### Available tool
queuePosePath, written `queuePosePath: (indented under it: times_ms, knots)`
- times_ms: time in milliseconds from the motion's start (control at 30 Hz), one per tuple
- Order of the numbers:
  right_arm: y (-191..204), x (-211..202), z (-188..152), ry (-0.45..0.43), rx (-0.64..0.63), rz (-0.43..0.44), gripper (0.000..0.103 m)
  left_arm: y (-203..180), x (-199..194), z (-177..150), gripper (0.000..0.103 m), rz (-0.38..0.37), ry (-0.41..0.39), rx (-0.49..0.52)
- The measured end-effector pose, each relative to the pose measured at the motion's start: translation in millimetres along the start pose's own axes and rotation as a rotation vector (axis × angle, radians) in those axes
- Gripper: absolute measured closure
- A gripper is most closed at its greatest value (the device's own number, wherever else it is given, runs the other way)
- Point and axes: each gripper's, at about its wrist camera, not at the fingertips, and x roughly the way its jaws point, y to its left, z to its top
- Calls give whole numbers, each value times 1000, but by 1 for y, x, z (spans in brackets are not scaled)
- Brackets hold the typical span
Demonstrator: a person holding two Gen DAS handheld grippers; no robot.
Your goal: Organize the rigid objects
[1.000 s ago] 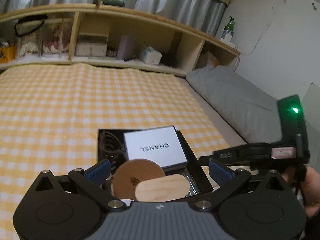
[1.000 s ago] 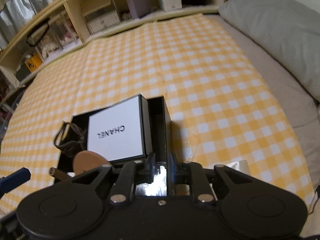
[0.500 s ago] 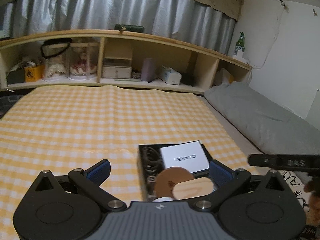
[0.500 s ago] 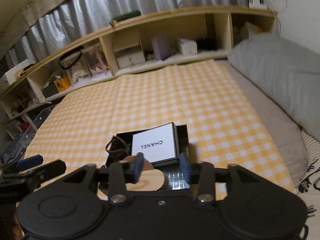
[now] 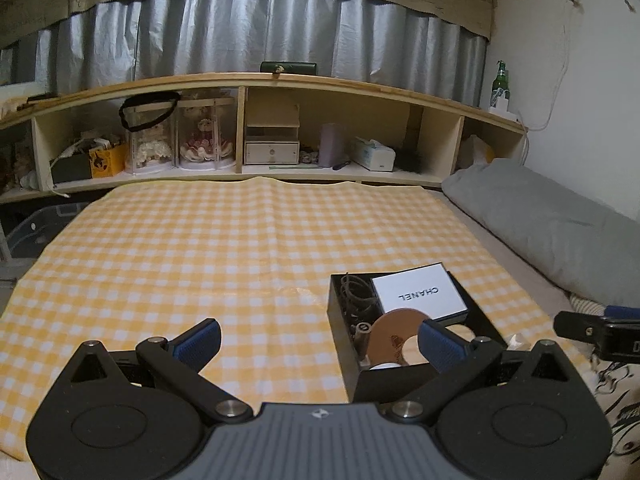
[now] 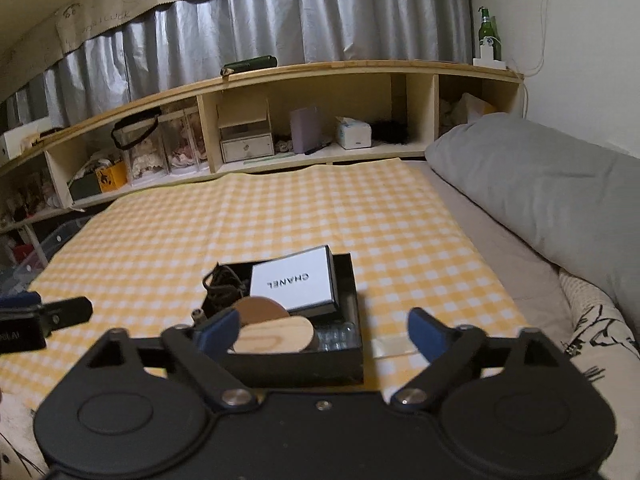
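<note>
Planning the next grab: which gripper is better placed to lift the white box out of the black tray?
Right. The right gripper is open and squarely faces the black tray, white box ahead. The left gripper sits off to the tray's left.

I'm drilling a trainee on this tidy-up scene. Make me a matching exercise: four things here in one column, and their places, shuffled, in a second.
Things:
1. white Chanel box
2. green bottle
3. grey pillow
4. tissue box

Places:
A. on top of the shelf, far right
B. inside a shelf compartment
C. in the black tray
D. beside the checked cloth, on the right

Pairs: 1-C, 2-A, 3-D, 4-B
</note>
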Motion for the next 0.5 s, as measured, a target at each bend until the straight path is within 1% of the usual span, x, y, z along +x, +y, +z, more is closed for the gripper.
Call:
queuePosePath:
  times_ms: [67, 167, 300, 500]
  knots:
    - [2, 0, -6, -7, -5, -17, 3, 0, 3, -4, 0, 20, 2, 1]
    - [2, 3, -12, -5, -10, -42, 1, 1, 5, -8, 0, 24, 11, 7]
    - [3, 2, -18, -16, -11, -60, 1, -4, 4, -11, 0, 22, 4, 36]
    - [9, 3, -21, -24, -38, -60, 1, -8, 3, -13, 0, 31, -8, 40]
